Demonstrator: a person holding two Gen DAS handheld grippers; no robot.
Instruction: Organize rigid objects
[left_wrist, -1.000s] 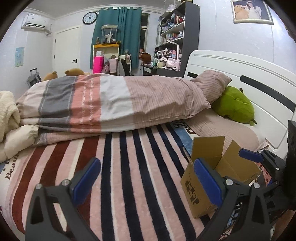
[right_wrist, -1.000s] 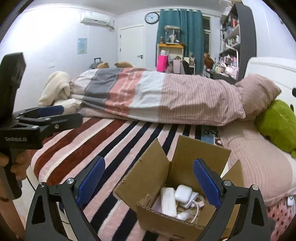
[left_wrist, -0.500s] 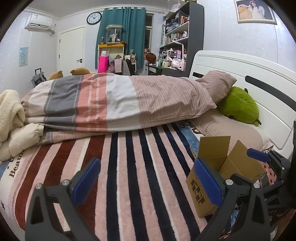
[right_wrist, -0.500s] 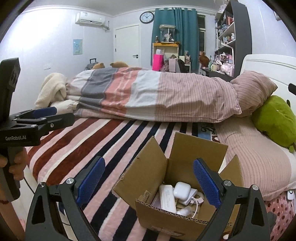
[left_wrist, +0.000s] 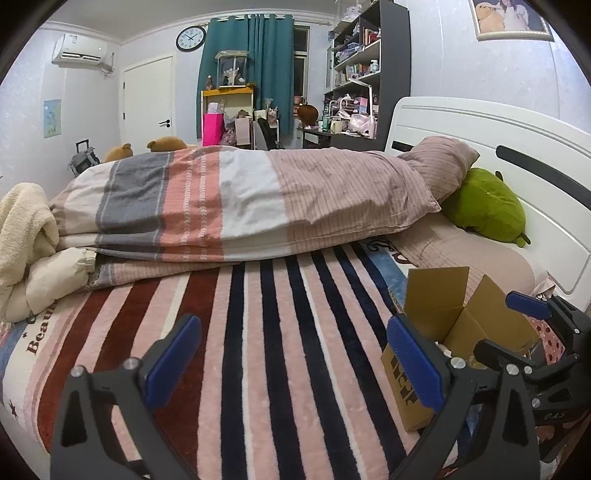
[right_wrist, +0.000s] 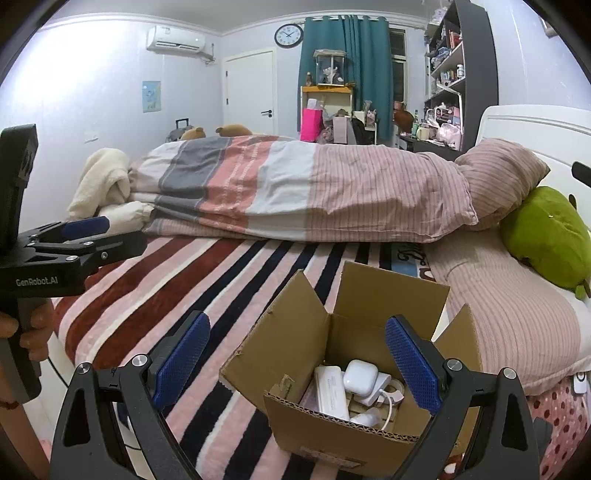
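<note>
An open brown corrugated cardboard box sits on the striped fleece blanket near the bed's near edge, toward the headboard side. All four flaps stand up; the front wall shows raw fluted edge. Inside: a rounded glossy white earbud case resting atop a flat white rectangular power bank, plus a white charger block w/ thin white cable looping beside it. Smooth hard plastics, all jumbled together at the box bottom.

The right hand-held gripper hangs just over the box, jaws spread wide and empty — its textured blue pads flank the opening, black frame below. In the left wrist view the same box is at lower right, black printing on its side wall, partly behind that camera's own pad.

The left hand-held gripper is over bare blanket, jaws wide, holding nothing; in the right wrist view it shows at far left, a hand round its black grip.

Blanket: plush, w/ pink, dark red, navy and white stripes. Behind it a folded cotton duvet in grey, salmon, white and pinstripe bands; a fuzzy cream throw at its left end. Right side — a green plush cushion against the white headboard.
</note>
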